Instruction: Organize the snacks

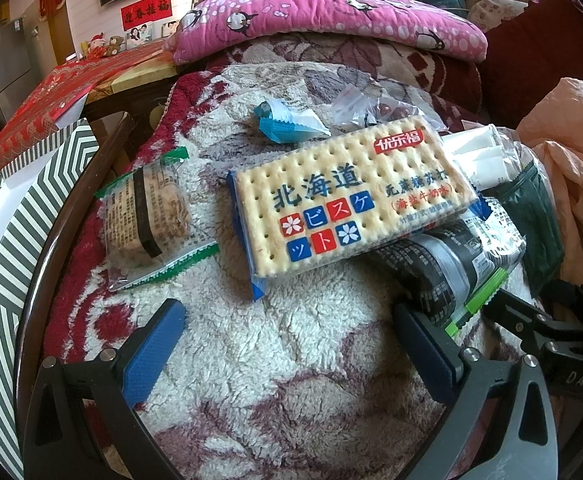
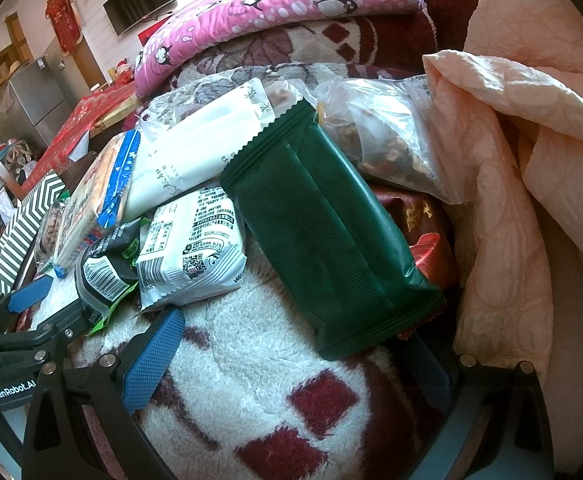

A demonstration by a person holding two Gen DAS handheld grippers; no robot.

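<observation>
Fleecy blanket [image 1: 275, 360], one cracker pack [image 1: 347, 196], one green pouch [image 2: 327, 232], left gripper [image 1: 291, 344] spread, right gripper [image 2: 291, 356] spread

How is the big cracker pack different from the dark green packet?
The cracker pack is pale, covered in bright blue and red writing; the dark green packet is plain, showing no writing. The cracker pack looks flat like a slab; the green packet is puffier. Both lie in the snack pile on the fuzzy blanket.
</observation>
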